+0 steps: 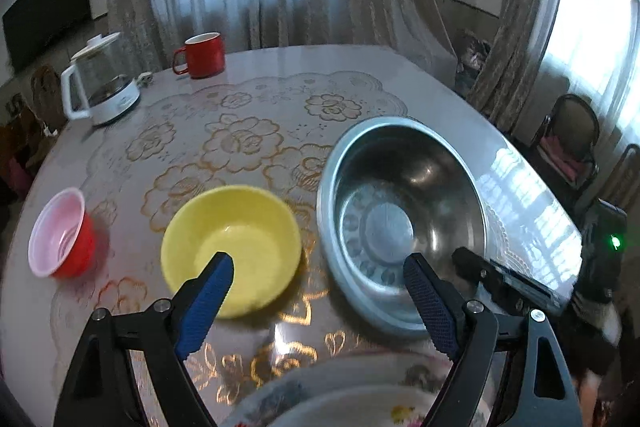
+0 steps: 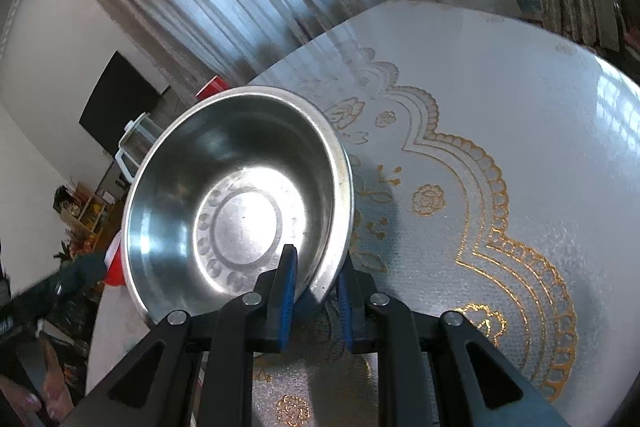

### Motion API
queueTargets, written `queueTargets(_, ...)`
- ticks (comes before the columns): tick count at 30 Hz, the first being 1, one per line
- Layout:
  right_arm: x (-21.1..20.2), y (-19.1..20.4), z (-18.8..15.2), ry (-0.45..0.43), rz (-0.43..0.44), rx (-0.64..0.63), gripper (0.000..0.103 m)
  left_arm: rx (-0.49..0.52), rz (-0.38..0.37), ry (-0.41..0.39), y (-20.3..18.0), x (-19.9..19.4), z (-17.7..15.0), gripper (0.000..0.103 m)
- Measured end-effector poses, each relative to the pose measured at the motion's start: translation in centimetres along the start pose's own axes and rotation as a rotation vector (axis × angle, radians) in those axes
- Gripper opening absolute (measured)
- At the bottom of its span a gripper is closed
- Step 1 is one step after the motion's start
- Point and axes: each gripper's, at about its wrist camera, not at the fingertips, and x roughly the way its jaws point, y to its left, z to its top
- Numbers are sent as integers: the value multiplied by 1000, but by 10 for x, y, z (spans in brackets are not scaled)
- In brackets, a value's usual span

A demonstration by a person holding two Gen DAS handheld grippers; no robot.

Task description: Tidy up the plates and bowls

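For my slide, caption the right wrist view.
Right gripper shut on steel bowl rim above patterned table.

No readable text, labels, brands or numbers appeared on anything in either view at that moment.

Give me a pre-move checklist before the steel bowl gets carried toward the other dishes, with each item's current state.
1. Right gripper clamped on the steel bowl rim: ok, one pad inside, one outside.
2. Steel bowl empty: ok.
3. Left gripper free: ok, jaws wide apart, nothing between them.
4. Yellow bowl empty and upright on the table: ok.
5. Red bowl apart from the yellow bowl: ok.
6. Floral plate under the left gripper clear for stacking: cannot tell, mostly cut off.
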Motion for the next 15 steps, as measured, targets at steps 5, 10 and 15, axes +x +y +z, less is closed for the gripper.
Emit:
queueTargets(5, 0, 1, -1, 3, -21, -10, 18, -1, -32, 31, -7, 17, 11, 73)
queueTargets(10, 5, -2, 1, 22, -18, 18, 18, 40, -12, 82, -15, 34, 12, 43)
queueTargets(15, 9, 3, 2, 40, -33, -13, 18, 87, 9, 116, -21, 46, 7, 27)
